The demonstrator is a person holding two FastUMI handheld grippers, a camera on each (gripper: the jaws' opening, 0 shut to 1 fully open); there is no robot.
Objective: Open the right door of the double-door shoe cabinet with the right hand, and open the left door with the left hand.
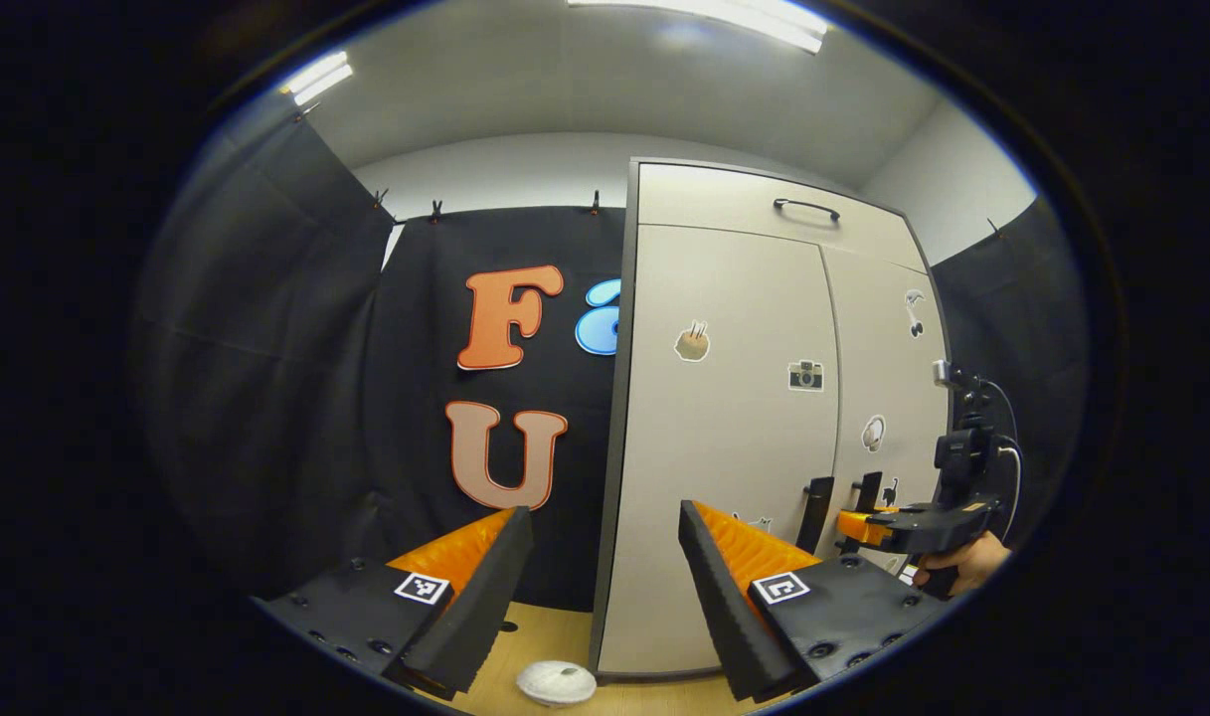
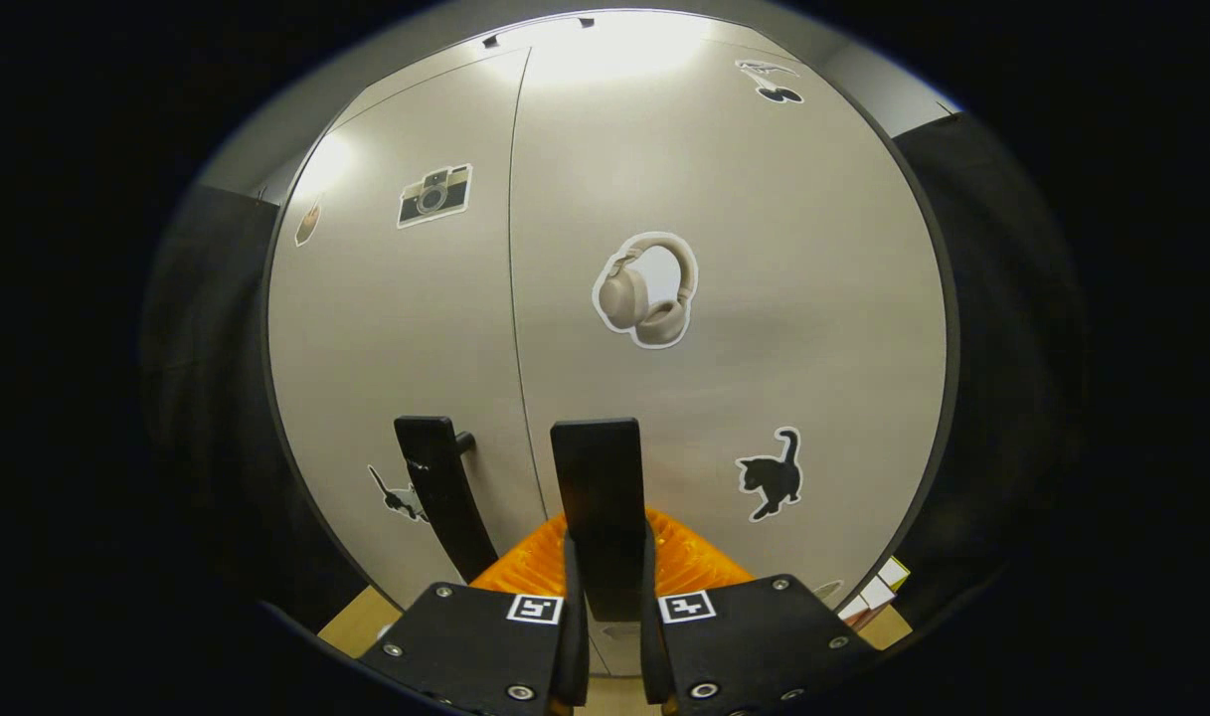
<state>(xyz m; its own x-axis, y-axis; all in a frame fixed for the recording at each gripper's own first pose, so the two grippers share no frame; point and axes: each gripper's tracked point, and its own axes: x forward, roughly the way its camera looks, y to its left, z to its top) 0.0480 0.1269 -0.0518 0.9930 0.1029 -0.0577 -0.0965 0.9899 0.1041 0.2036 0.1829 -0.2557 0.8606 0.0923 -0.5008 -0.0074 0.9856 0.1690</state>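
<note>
Handle point(image 2: 597, 497) between right gripper point(image 2: 605, 636) fingers

Right gripper point(image 2: 605, 607) clamped on right door's handle point(image 2: 599, 497), both fingers point(image 2: 571, 636) pressing it. Left handle point(image 2: 443, 487) just beside, free. Cabinet point(image 2: 764, 249) doors closed, stickers on both.

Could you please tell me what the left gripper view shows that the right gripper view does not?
Left gripper view: the open left gripper, a top handle, a white object on the floor, and a hand holding the right gripper. Right gripper view: that gripper shut on the right handle, and small boxes beside the cabinet. Both: closed doors, the left handle, a camera sticker.
</note>
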